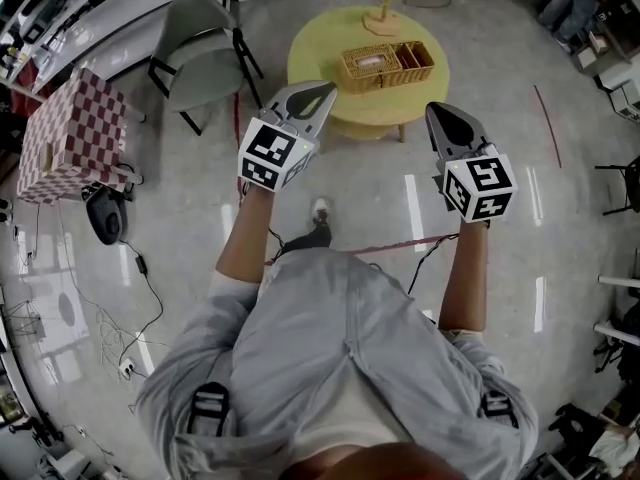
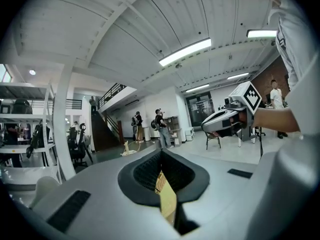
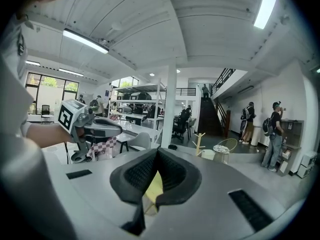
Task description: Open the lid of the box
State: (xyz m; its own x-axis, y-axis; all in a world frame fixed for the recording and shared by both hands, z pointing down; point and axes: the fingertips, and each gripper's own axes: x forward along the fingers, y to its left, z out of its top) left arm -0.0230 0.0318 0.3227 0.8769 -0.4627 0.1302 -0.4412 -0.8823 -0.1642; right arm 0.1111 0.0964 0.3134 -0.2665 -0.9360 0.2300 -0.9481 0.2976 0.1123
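A woven wicker box (image 1: 386, 65) sits on a round yellow table (image 1: 330, 53) ahead of me in the head view; its lid state is unclear from here. My left gripper (image 1: 325, 90) hangs in the air short of the table's near left edge, apart from the box. My right gripper (image 1: 437, 110) is held at the table's near right edge, also apart from it. In the left gripper view the dark pads (image 2: 145, 171) meet at the tip with nothing held. The right gripper view shows its pads (image 3: 137, 171) likewise together, empty.
A wooden stand (image 1: 383, 13) rises behind the box on the table. A grey chair (image 1: 205, 53) stands left of the table, with a red-checkered cube (image 1: 75, 133) further left. Cables (image 1: 140, 268) trail over the glossy floor. People stand far off in both gripper views.
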